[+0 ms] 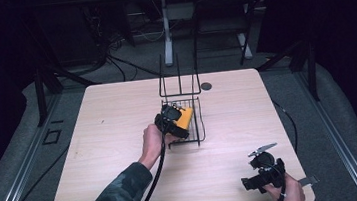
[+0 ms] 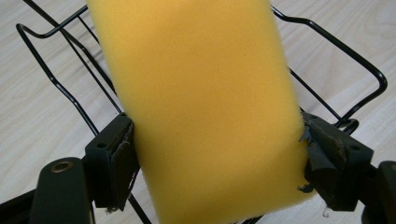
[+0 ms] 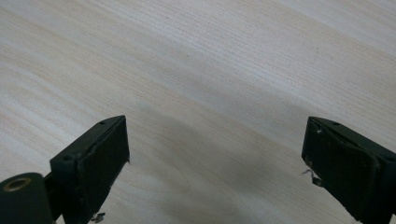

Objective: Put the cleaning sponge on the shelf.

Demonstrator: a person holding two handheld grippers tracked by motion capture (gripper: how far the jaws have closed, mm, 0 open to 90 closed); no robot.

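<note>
half the yellow sponge (image 2: 205, 112) hides the wire basket (image 2: 327, 60).

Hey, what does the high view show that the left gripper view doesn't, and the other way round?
High view: the whole wooden table, the right gripper with open jaws near its front right corner, and the rack's tall upright wires.

Left gripper view: up close, the left gripper's pads pressing into the yellow sponge's sides.

Both: the left gripper holding the sponge over the black wire rack.
</note>
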